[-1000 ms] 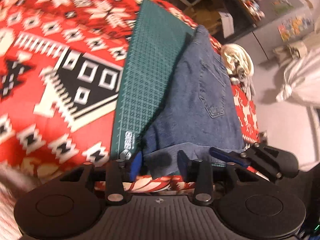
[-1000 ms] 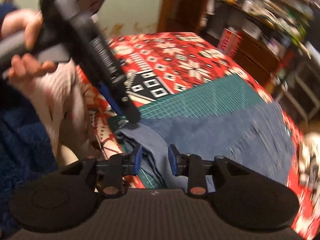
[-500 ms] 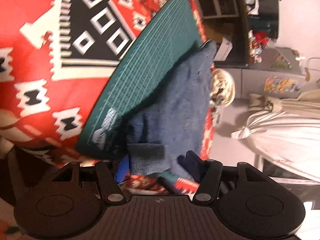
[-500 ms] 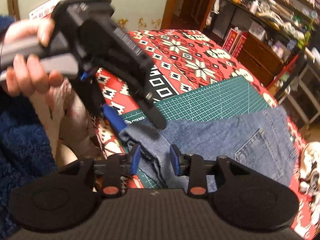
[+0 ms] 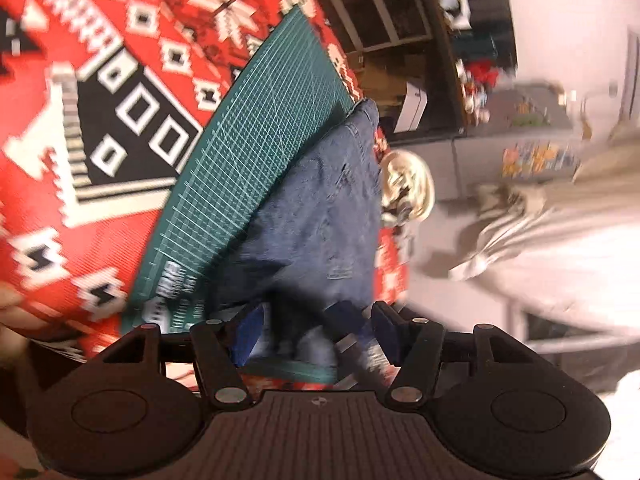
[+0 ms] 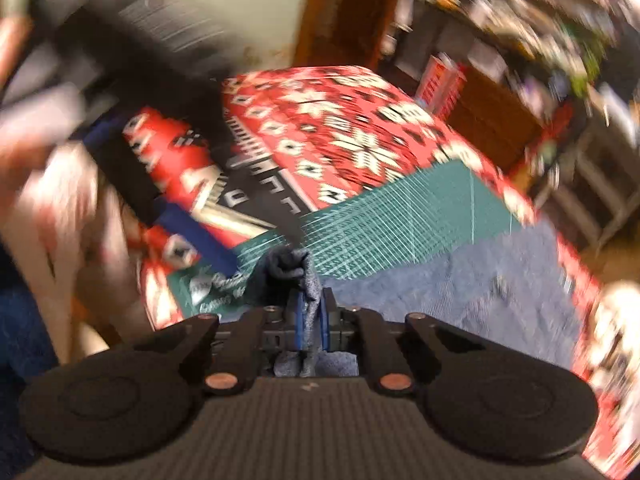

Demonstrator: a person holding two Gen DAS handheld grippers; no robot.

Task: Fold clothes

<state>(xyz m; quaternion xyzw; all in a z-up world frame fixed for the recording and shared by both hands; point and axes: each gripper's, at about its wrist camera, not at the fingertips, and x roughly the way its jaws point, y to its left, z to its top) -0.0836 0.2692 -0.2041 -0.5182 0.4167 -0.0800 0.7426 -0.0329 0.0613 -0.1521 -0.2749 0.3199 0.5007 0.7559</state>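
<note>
Both views motion-blurred; fine detail unreliable.

Left wrist view, left to right: red patterned cloth [image 5: 120,92] covers the worktop. Green cutting mat [image 5: 248,152] lies on it, near corner printed with a logo, text unreadable. Jeans [image 5: 320,216] lie flat along the mat's right side, far end reaching the worktop edge. Left tool [image 5: 320,328] stands wide, blue pads apart, at the near hem of the jeans; denim sits between the pads, but contact cannot be made out through blur and shadow. A second blue-tipped object just inside the right pad is smeared; not identifiable. Right of the worktop: a cream rounded object [image 5: 408,184] at the edge, too blurred to name, and a pale draped fabric [image 5: 540,240] beyond.

Right wrist view, left to right: a large dark blur upper left, with blue finger strips, is the left tool seen from outside; the person's hand [image 6: 24,148] beside it is only a pale smear. Right tool [image 6: 311,320] is closed narrow on a bunched fold of the jeans' near corner, lifted off the mat; fabric sticks up above the pads. Remaining denim spreads rightward on the mat. Cluttered shelves [image 6: 520,40] far right, indistinct.
</note>
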